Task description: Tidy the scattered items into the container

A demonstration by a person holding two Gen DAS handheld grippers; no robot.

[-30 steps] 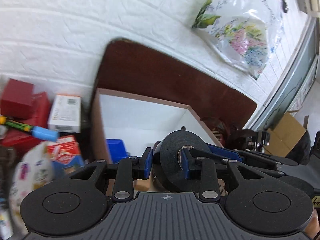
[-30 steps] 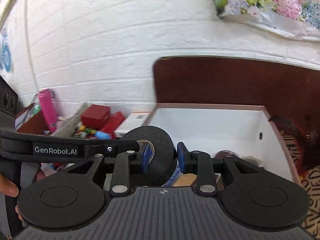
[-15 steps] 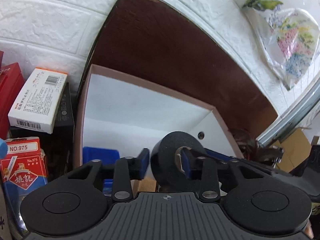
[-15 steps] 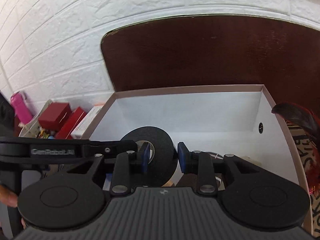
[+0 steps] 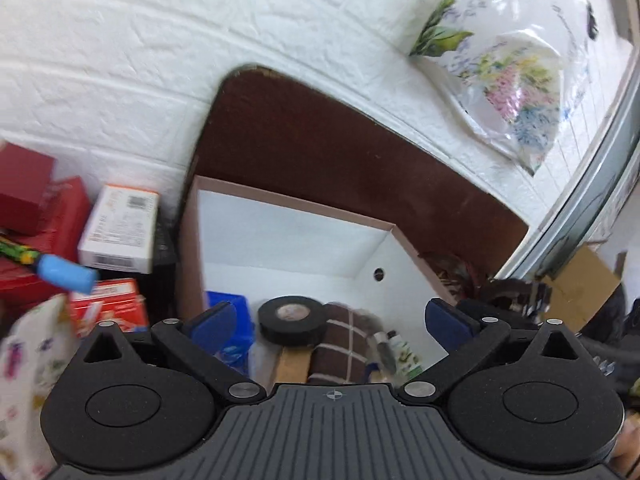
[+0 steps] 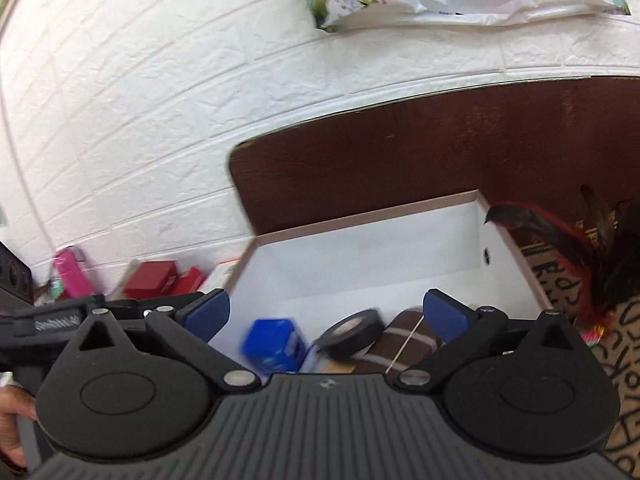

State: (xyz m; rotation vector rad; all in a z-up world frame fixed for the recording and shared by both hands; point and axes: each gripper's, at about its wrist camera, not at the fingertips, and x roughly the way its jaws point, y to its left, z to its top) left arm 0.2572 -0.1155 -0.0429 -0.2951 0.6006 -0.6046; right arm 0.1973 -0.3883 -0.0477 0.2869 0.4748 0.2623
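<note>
A black tape roll point(image 5: 291, 319) lies flat inside the white box with pink rim point(image 5: 280, 220), beside a brown checked cloth roll point(image 5: 343, 344) and a blue box point(image 5: 234, 322). My left gripper point(image 5: 331, 322) is open and empty above the box's near side. In the right wrist view the tape roll point(image 6: 352, 333), the cloth roll point(image 6: 404, 340) and the blue box point(image 6: 274, 344) lie in the same box point(image 6: 360, 248). My right gripper point(image 6: 326, 314) is open and empty above them.
Left of the box stand red boxes point(image 5: 36, 208), a white carton point(image 5: 120, 232), a red pack point(image 5: 108, 306) and a blue-capped marker point(image 5: 60, 272). A dark brown board point(image 5: 340, 160) leans on the white brick wall. A feather duster point(image 6: 580, 248) lies right of the box.
Both grippers have opened and let go of the black tape roll, which now lies in the box. Both grippers have drawn back and tilted upward.
</note>
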